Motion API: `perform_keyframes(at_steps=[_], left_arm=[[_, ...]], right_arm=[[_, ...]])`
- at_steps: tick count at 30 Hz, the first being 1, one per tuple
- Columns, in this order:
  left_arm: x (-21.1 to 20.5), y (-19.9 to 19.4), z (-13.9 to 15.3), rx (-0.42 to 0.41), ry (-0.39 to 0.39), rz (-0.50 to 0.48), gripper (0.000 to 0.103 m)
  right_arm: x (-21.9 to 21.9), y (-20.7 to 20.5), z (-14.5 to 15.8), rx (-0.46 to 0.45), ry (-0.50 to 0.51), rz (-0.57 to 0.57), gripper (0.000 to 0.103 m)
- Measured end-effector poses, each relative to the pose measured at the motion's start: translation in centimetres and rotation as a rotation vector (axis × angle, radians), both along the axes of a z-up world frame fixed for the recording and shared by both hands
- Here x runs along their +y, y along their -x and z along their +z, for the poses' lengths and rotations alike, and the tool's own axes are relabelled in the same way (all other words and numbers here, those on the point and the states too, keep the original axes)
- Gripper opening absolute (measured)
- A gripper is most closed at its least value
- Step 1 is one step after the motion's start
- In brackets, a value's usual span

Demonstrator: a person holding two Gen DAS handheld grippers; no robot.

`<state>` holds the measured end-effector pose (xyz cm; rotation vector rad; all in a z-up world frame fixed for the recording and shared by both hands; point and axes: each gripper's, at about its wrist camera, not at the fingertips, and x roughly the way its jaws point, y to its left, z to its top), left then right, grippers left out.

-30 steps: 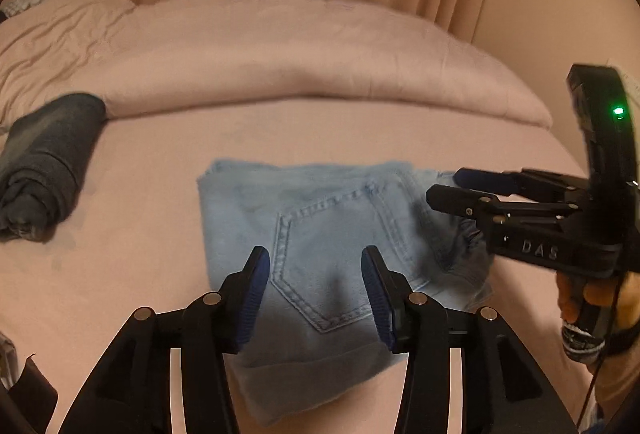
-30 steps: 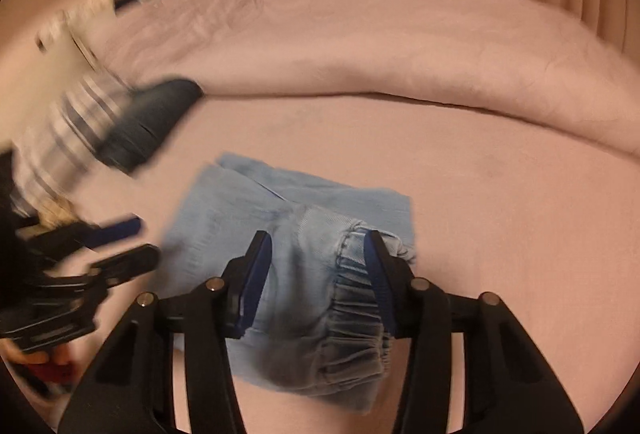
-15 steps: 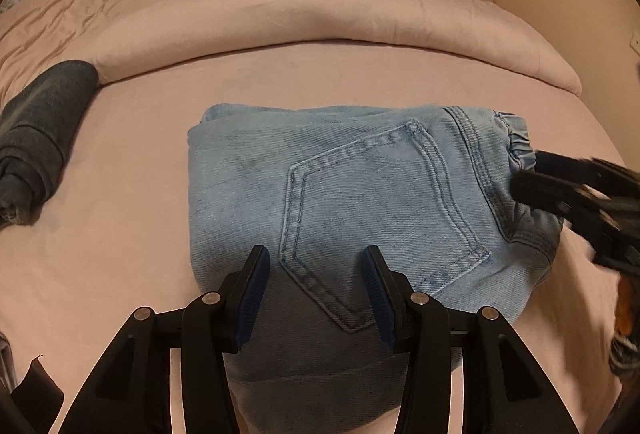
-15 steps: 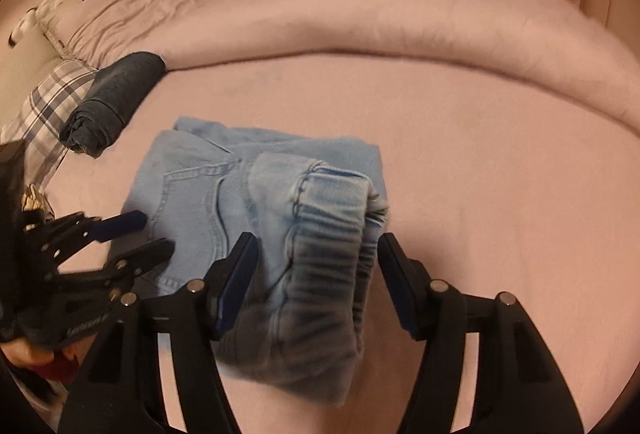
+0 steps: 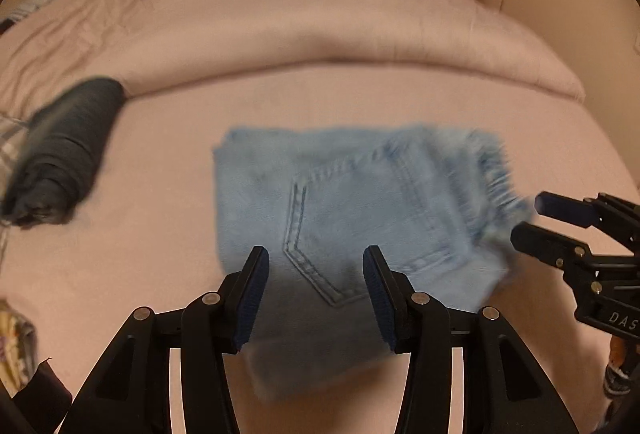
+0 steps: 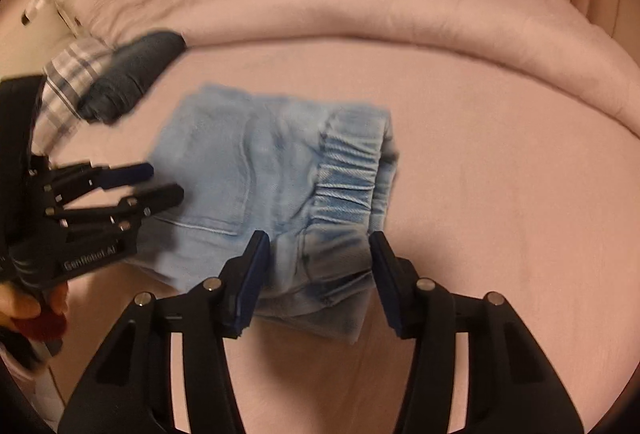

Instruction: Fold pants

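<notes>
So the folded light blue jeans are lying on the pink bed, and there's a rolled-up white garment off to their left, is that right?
Not quite. The rolled-up garment to the left of the folded light blue jeans is dark grey-blue, not white; the left wrist view shows it. The rest holds: the jeans lie on the pink bed.

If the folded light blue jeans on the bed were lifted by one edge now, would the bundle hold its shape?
Probably not. The folded jeans are soft denim in loose layers, so the fold would likely sag open. The gathered elastic waistband makes one end thicker, so it may hang unevenly. Flat on the pink sheet, it should not roll.
</notes>
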<state>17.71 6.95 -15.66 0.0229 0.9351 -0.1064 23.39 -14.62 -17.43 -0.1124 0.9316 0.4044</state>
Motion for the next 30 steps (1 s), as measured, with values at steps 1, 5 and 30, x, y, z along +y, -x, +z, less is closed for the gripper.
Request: perform_keyframes(at_steps=[1,5,30], left_arm=[[-0.1,0.6,1.0,-0.012,0.000,0.005,0.048],[-0.7,3.7,5.7,-0.050,-0.014,0.011,0.075],[-2.0,14.3,17.6,-0.135,-0.071,0.137,0.096]], right_arm=[[-0.1,1.0,1.2,-0.025,0.000,-0.005,0.054],[-0.3,4.4,5.4,-0.086,0.007,-0.016,0.074],[-0.7,16.6,19.2,-0.225,0.023,-0.060,0.102]])
